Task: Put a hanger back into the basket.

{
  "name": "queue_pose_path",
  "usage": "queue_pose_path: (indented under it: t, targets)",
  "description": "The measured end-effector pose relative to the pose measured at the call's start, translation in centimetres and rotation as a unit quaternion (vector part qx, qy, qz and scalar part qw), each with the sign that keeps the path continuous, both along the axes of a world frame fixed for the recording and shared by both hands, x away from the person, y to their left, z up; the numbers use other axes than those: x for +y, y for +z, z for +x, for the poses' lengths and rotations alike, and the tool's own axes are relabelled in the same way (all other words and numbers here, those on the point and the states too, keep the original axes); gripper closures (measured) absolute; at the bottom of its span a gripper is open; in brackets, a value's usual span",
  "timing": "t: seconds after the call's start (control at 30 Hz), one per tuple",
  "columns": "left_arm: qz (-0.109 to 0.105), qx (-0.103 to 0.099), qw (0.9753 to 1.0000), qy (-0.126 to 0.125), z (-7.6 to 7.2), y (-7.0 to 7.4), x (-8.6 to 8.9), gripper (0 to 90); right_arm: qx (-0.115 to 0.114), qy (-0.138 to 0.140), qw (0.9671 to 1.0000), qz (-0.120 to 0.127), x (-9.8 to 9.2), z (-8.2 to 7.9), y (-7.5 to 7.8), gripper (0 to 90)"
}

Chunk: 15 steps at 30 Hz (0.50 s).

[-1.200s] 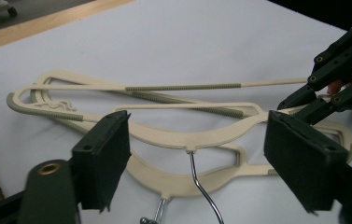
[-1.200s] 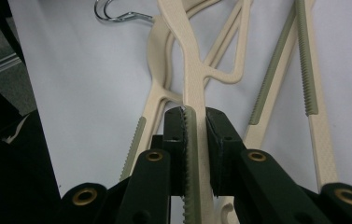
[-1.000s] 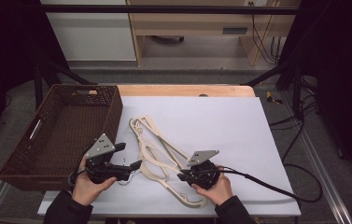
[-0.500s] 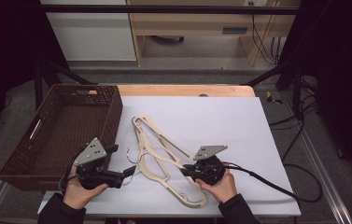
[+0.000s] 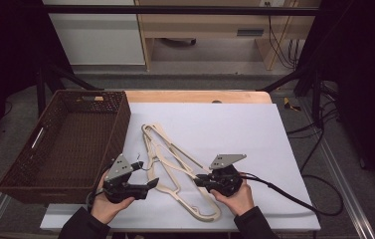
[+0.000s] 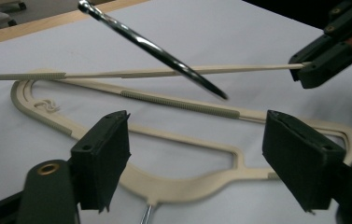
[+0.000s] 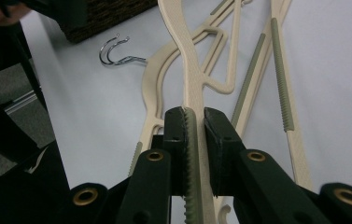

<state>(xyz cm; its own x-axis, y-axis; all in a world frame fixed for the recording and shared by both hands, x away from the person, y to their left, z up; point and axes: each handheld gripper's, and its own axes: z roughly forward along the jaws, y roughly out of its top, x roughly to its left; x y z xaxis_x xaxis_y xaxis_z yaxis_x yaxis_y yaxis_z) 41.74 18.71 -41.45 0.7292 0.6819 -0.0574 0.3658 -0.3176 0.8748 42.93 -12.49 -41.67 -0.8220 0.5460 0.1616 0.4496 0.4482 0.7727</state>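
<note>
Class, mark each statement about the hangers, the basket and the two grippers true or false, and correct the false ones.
1. The right gripper is clamped on a cream hanger. True.
2. The left gripper grips a hanger. False: its jaws stand open, apart from the hanger lying on the table.
3. The wicker basket holds a hanger. False: nothing shows inside it.
4. The basket stands at the left of the white sheet. True.
</note>
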Motion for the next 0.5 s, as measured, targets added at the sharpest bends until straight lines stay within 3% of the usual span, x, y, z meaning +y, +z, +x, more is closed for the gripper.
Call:
queue_pose_path:
  t: [0.1, 0.2, 0.23, 0.27, 0.43, 0.5]
  targets:
    - [-0.009, -0.003, 1.0, 0.004, 0.9, -0.4, -0.5, 37.5, -0.001, -0.002, 1.0, 0.001, 0.0, -0.1, 0.0, 79.8]
    - [-0.025, -0.011, 0.9996, 0.01, 1.4, -0.3, -0.5, 43.8, -0.001, -0.002, 1.0, 0.001, 0.0, -0.1, 0.0, 79.7]
    - [-0.03, -0.013, 0.9994, 0.011, 1.5, -0.3, -0.5, 50.8, -0.002, -0.002, 1.0, 0.001, 0.0, -0.1, 0.0, 79.8]
    - [-0.032, -0.015, 0.9993, 0.014, 1.6, -0.3, -0.4, 50.8, -0.002, -0.002, 1.0, 0.001, 0.0, -0.1, 0.0, 79.8]
    - [-0.031, -0.022, 0.9992, 0.015, 2.0, -0.4, -0.3, 67.1, -0.003, -0.001, 1.0, 0.001, 0.0, -0.1, 0.0, 79.8]
    - [-0.027, -0.029, 0.9992, 0.008, 2.0, -0.4, -0.5, 68.2, -0.003, -0.001, 1.0, 0.001, 0.0, -0.1, 0.0, 79.8]
